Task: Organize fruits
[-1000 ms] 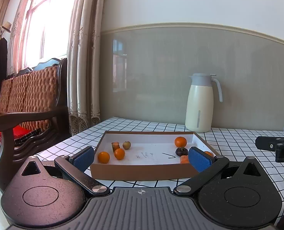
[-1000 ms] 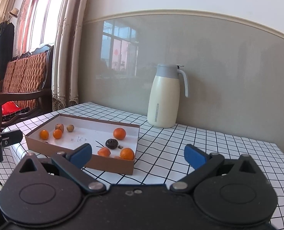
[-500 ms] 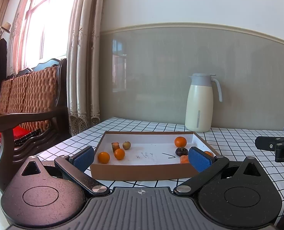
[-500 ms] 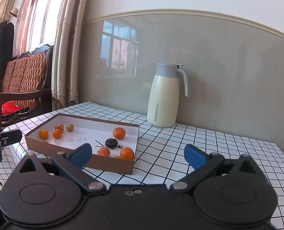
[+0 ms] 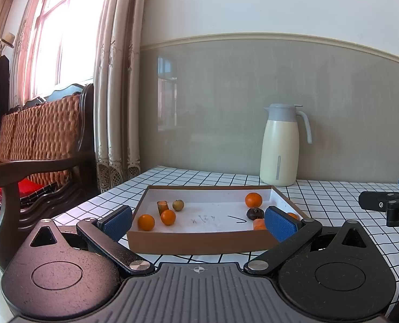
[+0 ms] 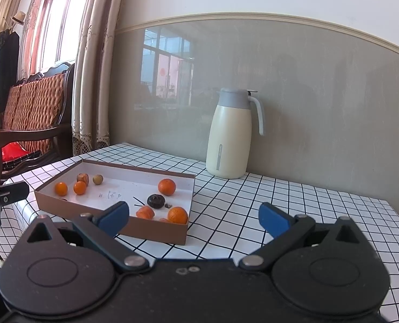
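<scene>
Gaping wide and empty, both hand-held grippers [image 5: 198, 222] [image 6: 194, 216] face the box [image 5: 199, 238]

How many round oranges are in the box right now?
4. Two sit side by side at the left end of the box: and. One is near the back right, one in the front right corner. The front wall may hide more.

A shallow brown box [image 6: 113, 209] with a white floor lies on the checked table. At its left end sit two oranges [image 6: 61, 189], a cut piece [image 6: 82, 178] and a greenish fruit [image 6: 97, 179]. At the right lie two oranges [image 6: 167, 186], a dark fruit [image 6: 156, 200] and an orange wedge [image 6: 145, 212].
</scene>
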The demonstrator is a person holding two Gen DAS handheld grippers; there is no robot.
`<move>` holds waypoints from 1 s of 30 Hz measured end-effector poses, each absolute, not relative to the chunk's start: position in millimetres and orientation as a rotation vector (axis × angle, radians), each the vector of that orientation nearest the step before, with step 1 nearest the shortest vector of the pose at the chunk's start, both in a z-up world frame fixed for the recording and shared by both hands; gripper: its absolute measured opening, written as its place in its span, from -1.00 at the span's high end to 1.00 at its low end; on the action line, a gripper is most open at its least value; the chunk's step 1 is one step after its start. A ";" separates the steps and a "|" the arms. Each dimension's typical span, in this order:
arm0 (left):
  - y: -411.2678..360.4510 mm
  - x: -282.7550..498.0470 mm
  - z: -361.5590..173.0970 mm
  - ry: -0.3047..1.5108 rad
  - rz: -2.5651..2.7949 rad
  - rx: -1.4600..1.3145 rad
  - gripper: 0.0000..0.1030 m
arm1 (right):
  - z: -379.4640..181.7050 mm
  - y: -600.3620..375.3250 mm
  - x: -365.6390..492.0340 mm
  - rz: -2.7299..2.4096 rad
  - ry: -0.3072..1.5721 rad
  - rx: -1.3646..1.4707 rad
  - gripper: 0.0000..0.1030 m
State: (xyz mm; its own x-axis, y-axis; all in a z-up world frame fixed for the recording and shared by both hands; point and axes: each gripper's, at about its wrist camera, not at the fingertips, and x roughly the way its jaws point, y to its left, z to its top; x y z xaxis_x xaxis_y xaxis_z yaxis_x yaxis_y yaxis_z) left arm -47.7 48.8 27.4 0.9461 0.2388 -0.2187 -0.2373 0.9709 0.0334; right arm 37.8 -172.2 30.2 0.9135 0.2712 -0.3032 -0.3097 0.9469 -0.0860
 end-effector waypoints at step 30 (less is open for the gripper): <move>50.0 -49.3 27.6 0.218 0.243 0.007 -1.00 | 30.3 -172.8 37.8 0.296 0.293 -0.131 -0.88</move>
State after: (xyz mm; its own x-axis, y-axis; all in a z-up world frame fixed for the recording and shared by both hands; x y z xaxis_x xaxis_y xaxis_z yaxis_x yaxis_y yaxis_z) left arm -49.3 50.0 27.6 0.9472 0.2399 -0.2128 -0.2382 0.9706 0.0335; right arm 37.8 -172.8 30.3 0.9145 0.2683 -0.3028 -0.3059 0.9484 -0.0837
